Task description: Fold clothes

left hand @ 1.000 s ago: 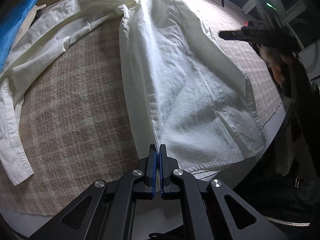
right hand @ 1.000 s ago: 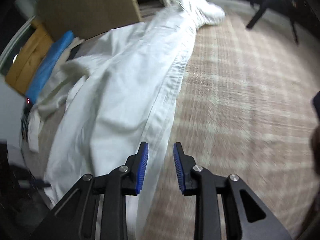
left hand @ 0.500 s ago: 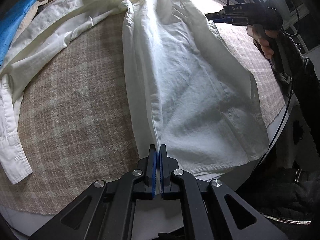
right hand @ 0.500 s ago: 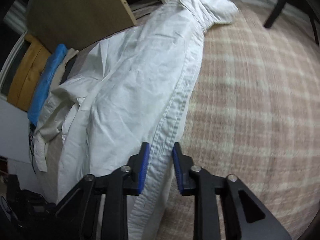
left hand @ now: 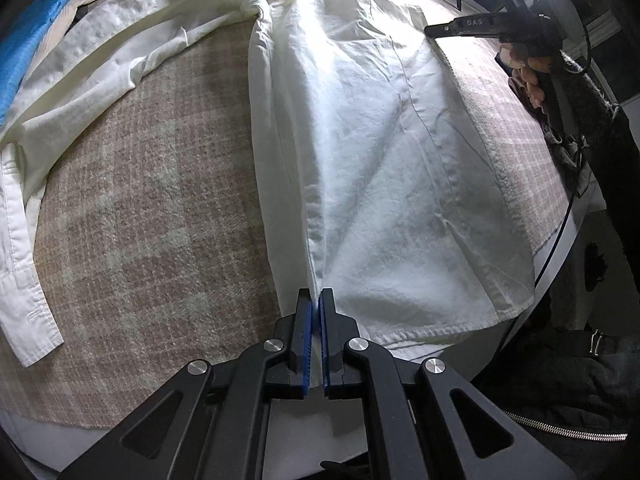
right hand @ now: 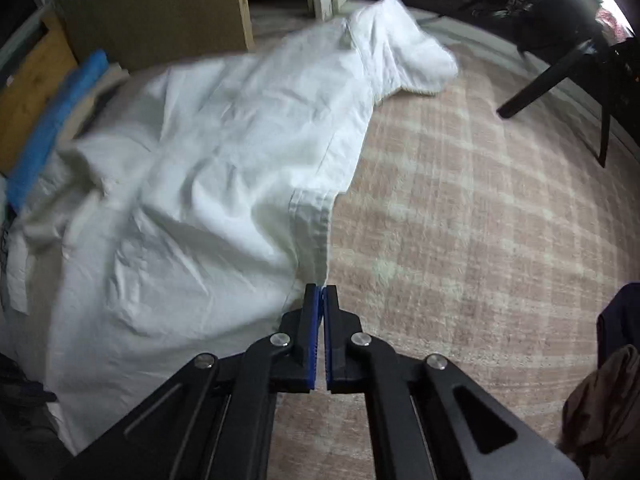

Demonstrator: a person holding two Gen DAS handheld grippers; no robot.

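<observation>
A white long-sleeved shirt point(left hand: 380, 152) lies spread on a table under a beige plaid cloth point(left hand: 140, 220). One sleeve point(left hand: 80, 92) stretches out to the left. My left gripper point(left hand: 315, 304) is shut on the shirt's front band at the bottom hem, and the fabric rises taut from the pads. In the right wrist view my right gripper point(right hand: 320, 300) is shut on the shirt's point(right hand: 220, 180) edge band, which rises in a ridge from the tips. In the left wrist view the right gripper point(left hand: 432, 31), held by a hand point(left hand: 524, 76), sits at the shirt's far right side.
A blue folded cloth point(left hand: 36, 28) lies at the table's far left, also seen as the blue cloth point(right hand: 56, 120). Black tripod legs point(right hand: 560, 76) stand beyond the table. Dark clothing point(left hand: 560, 380) hangs at the near right edge. Bare plaid cloth point(right hand: 480, 220) extends right of the shirt.
The right gripper's jaws have closed onto the shirt's edge band, which now stands up in a ridge. The left gripper keeps its hold on the hem and has not moved.
</observation>
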